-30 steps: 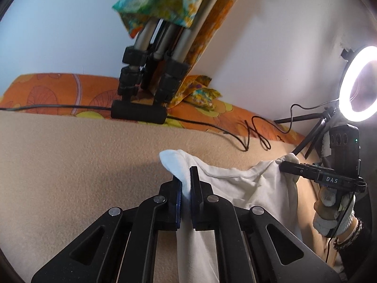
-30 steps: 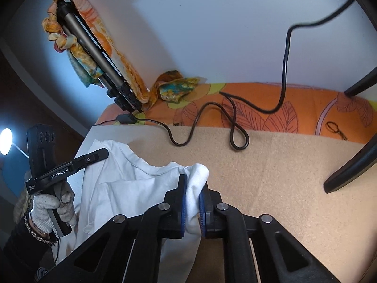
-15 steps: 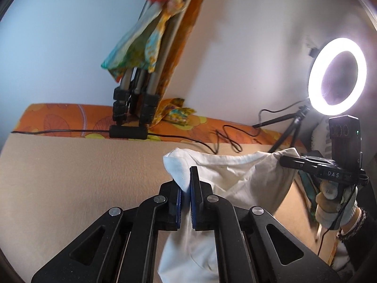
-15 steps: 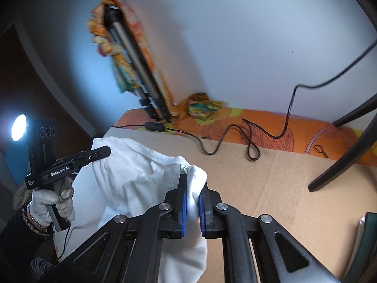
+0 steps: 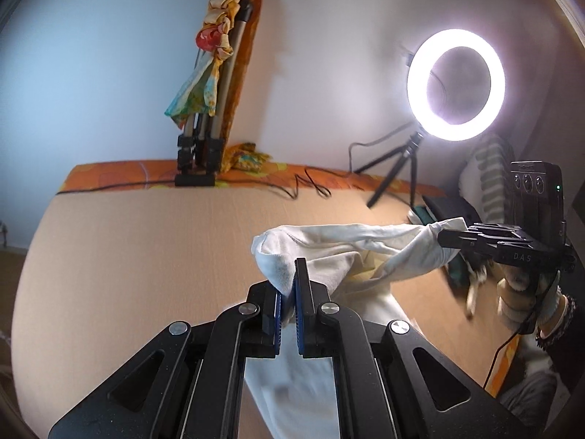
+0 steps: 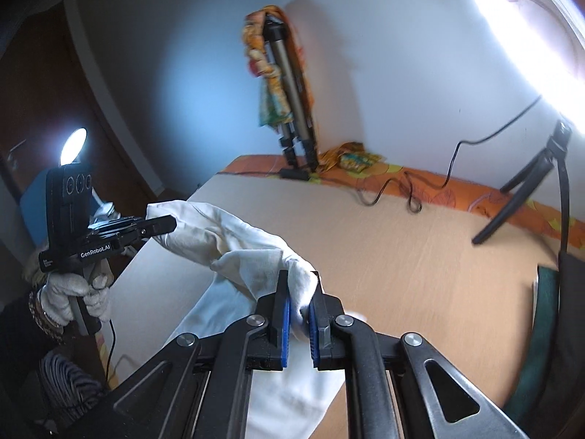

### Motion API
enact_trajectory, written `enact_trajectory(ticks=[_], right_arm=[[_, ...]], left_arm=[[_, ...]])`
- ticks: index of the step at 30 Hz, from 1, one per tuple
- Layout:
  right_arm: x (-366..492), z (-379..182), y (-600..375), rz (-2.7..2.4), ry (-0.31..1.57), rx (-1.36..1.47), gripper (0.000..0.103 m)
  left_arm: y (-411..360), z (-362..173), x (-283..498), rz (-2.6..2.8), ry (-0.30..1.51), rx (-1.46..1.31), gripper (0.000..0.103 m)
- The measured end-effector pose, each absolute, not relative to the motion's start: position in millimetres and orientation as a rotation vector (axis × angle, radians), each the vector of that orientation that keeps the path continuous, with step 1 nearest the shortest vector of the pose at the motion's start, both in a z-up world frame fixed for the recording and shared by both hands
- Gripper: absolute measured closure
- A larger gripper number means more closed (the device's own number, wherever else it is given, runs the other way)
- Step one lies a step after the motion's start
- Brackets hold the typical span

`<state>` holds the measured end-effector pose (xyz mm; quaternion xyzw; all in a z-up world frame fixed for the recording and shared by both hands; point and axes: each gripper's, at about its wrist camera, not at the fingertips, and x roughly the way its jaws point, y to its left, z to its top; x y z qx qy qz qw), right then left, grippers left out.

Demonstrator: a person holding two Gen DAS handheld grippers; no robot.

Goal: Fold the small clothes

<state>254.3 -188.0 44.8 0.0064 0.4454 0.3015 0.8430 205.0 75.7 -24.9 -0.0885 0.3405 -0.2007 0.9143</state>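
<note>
Cloth could slip out and drop in a heap – that is my worry, because each tong bites only a small bunch at a top corner. On the left, the left gripper (image 5: pixel 288 294) is clamped tight on one corner of the white shirt (image 5: pixel 351 245). The shirt stretches across between both tongs and hangs down over the tan table (image 5: pixel 146 256). On the right, the right gripper (image 6: pixel 299 305) is squeezed on the other corner – a hard tug could pull it loose.
</note>
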Motion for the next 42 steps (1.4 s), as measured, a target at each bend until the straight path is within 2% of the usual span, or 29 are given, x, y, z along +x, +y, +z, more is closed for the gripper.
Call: enact_trajectory(ticks=[13,17,23,26,29,30,31,33,34,35,39,41,42], right_arm=[[149,2,-189,0.632,0.967,-0.109,0.096],[131,-7,-192,0.614,0.960,-0.162,0.092],[103,1,-203,0.623,0.930,-0.271,0.091],[86,9,-213,0.635,0.929,-0.290,0.080],[80,18,-224,0.629,0.928,-0.220,0.077],[80,20,-226,0.628,0.931,-0.182,0.070],[82,20,-227,0.629,0.936,-0.144,0.063],[85,17,-220,0.619,0.927,-0.150,0.052],[86,14,-213,0.611,0.922,-0.192,0.049],[87,10,-206,0.602,0.922,-0.229,0.048],[89,-3,-184,0.595,0.922,-0.314,0.048],[92,-10,-174,0.592,0.918,-0.351,0.056],[94,-13,-170,0.589,0.919,-0.368,0.068]], left_arm=[[57,-78,119,-0.432,0.795,-0.102,0.099],[49,-83,99,-0.464,0.788,-0.005,0.097],[46,-81,62,-0.524,0.786,0.142,0.095],[55,-77,46,-0.532,0.789,0.157,0.095],[61,-70,37,-0.521,0.767,0.130,0.095],[59,-68,36,-0.517,0.752,0.130,0.094],[54,-66,36,-0.518,0.735,0.144,0.091],[41,-67,37,-0.506,0.720,0.201,0.066],[35,-68,39,-0.495,0.712,0.229,0.048],[29,-70,41,-0.484,0.707,0.250,0.045],[17,-78,53,-0.469,0.708,0.276,0.045],[10,-81,60,-0.453,0.707,0.314,0.051],[7,-84,65,-0.441,0.707,0.334,0.057]])
